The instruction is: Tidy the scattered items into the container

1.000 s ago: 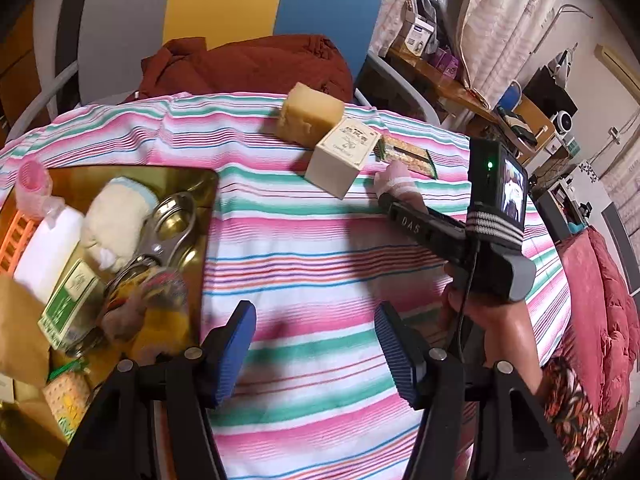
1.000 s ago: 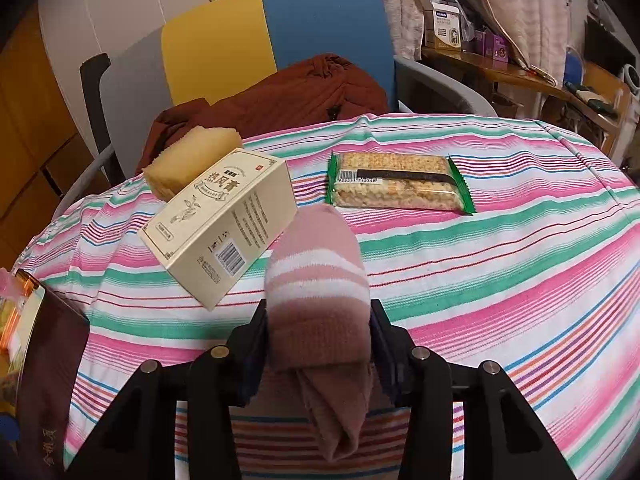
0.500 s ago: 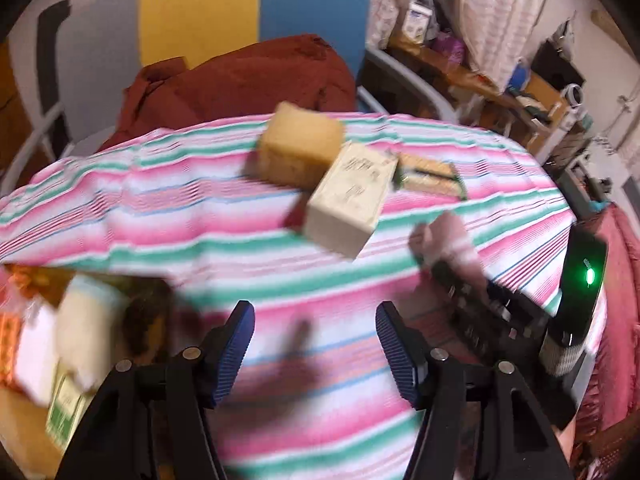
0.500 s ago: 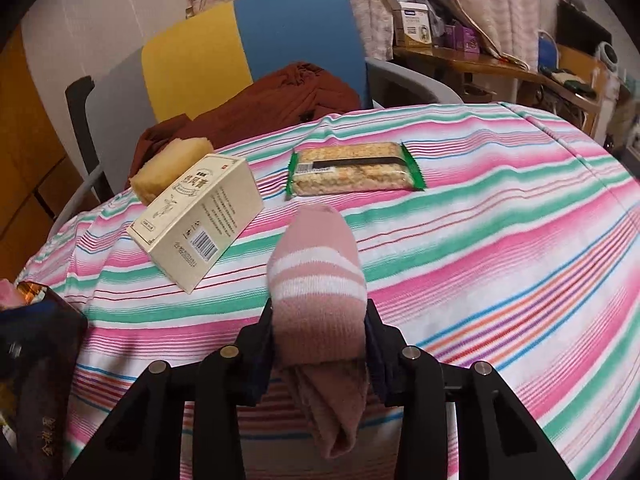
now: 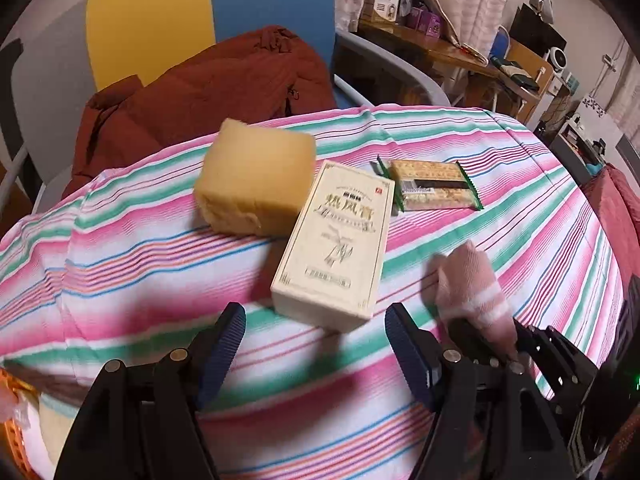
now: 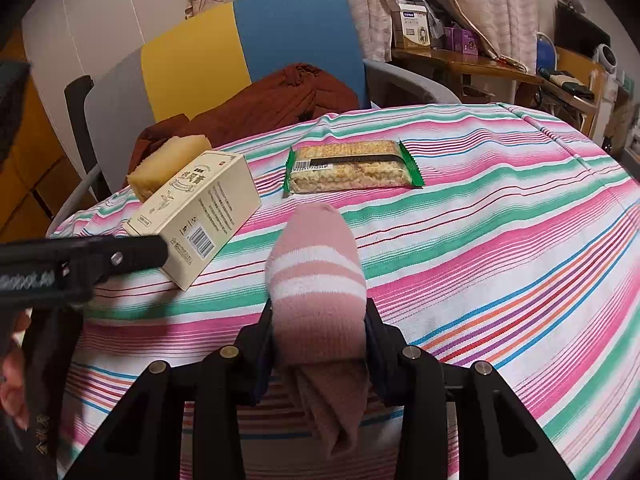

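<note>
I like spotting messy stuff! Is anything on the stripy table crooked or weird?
Yes. The cream box lies crooked, tipped up against the yellow sponge. Also, a pink striped sock dangles limply from the right gripper.

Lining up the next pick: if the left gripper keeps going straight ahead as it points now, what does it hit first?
Most likely the cream box: its near end lies just ahead of the open left gripper, roughly between the fingers. The yellow sponge sits farther back and left. Height above the cloth is hard to judge.
</note>
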Motion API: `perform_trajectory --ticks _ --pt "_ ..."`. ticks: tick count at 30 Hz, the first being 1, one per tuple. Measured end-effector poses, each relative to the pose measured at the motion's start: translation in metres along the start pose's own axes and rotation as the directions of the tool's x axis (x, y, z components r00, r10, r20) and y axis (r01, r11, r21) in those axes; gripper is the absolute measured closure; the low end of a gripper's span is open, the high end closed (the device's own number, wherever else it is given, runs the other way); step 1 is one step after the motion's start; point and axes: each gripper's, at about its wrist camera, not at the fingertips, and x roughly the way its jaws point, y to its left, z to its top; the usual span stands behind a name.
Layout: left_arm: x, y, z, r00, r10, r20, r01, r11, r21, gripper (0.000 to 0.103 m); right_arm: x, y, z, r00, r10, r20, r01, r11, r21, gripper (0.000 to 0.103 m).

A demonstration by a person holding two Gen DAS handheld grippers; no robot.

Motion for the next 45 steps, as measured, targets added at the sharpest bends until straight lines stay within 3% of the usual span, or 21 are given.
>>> perform_trajectory --ticks 4,6,13,26,32,38,41,45 --pt "0.007 0.000 0.007 1.000 -0.019 0.009 0.019 1.000 -0.022 0.032 0.001 -0.001 0.000 1.000 0.002 0.004 -0.002 1.000 0.002 0.063" --pt "0.011 0.000 0.008 0.999 -0.039 0.004 0.039 0.999 -0.037 0.044 0.001 0.000 -0.001 1.000 0.000 0.006 0.000 1.000 0.001 0.063" --pt "0.010 -0.009 -0.002 1.000 -0.002 0.010 0.001 0.999 0.041 0.048 0.001 0.001 -0.001 1.000 -0.006 0.009 0.006 1.000 -0.004 0.063" --pt "-0.033 -0.021 -0.076 1.000 -0.019 -0.006 0.019 1.000 -0.011 0.048 -0.006 0.002 -0.005 1.000 -0.004 0.003 0.004 1.000 0.006 0.064" --pt "-0.058 -0.024 -0.120 0.998 -0.057 -0.003 0.056 0.998 -0.041 0.049 -0.040 -0.011 -0.035 0.999 0.046 -0.002 -0.046 0.995 0.093 0.064" --pt "-0.066 -0.022 -0.162 0.990 -0.129 -0.060 0.123 0.988 -0.095 0.051 -0.079 -0.016 -0.069 0.999 0.051 -0.013 -0.049 0.992 0.120 0.064" --pt "-0.075 -0.025 -0.175 0.991 -0.126 -0.044 0.123 0.990 -0.071 0.051 -0.092 -0.021 -0.081 0.998 0.055 -0.024 -0.051 0.988 0.148 0.064" --pt "-0.080 -0.025 -0.178 0.985 -0.169 -0.031 0.165 0.981 -0.106 0.050 -0.098 -0.024 -0.085 0.998 0.056 -0.032 -0.050 0.985 0.163 0.064"
